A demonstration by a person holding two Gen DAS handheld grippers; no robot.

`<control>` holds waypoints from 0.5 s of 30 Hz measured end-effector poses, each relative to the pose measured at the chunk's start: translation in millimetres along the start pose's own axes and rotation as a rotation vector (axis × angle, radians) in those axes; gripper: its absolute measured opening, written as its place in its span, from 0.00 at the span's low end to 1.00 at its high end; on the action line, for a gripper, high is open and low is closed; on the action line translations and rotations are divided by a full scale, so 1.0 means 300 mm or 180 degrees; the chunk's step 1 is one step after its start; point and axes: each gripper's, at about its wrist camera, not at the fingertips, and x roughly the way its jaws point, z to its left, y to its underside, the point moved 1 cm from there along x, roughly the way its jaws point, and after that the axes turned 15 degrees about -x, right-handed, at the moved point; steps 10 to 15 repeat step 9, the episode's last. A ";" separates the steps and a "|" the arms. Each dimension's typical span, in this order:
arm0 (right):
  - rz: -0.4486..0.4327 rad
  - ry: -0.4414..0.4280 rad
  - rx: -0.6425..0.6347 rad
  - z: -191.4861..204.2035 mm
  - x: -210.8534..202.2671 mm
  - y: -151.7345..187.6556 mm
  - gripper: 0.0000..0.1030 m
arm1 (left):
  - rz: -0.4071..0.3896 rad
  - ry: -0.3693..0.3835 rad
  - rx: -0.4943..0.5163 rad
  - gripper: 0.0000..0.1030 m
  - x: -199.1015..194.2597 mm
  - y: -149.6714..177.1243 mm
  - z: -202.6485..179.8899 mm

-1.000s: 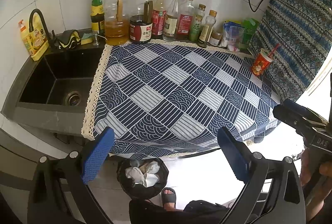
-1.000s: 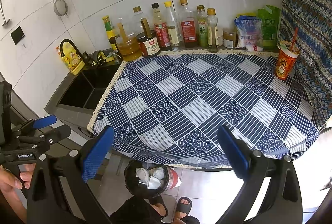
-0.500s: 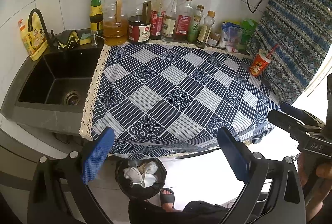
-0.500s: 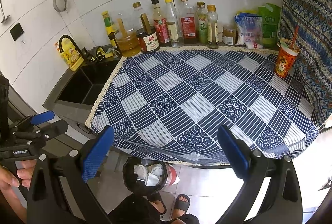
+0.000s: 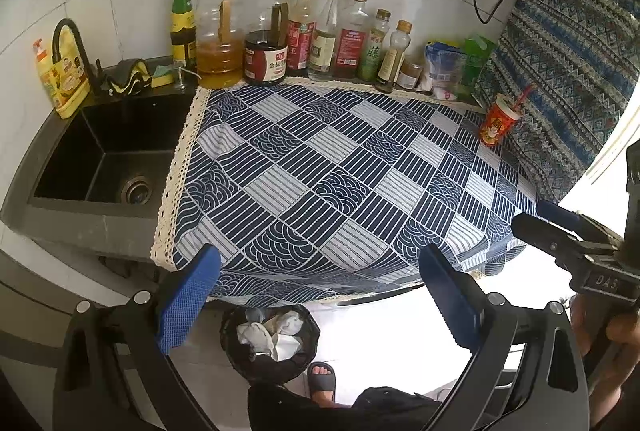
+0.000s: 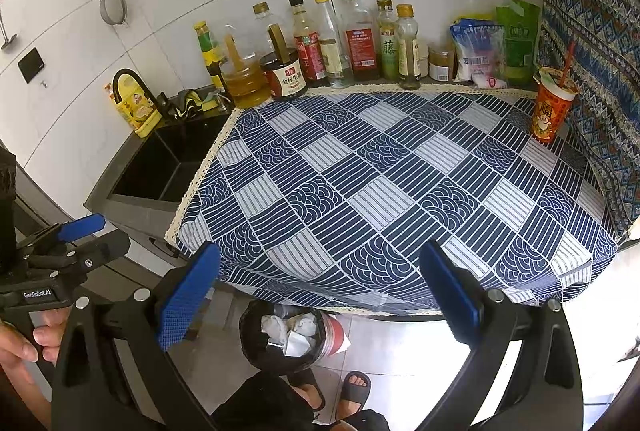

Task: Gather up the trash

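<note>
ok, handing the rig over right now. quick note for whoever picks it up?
Left gripper: open, empty, held off the counter's front edge.
Right gripper: open, empty, same height, to its right.
Trash bin: on the floor under the counter edge, black liner, crumpled paper already in it.
Orange paper cup with straw: upright at the far right of the blue patterned cloth, beside the hanging fabric; likely the one piece left.
Bottles and packets along the back wall look like pantry items, not trash.
Left to do: take the cup, probably with the right gripper, and drop it in the bin.
</note>
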 end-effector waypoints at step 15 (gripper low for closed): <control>0.0189 -0.0003 0.0140 -0.014 0.058 -0.029 0.96 | 0.0086 0.0012 -0.0050 0.94 0.034 -0.054 0.056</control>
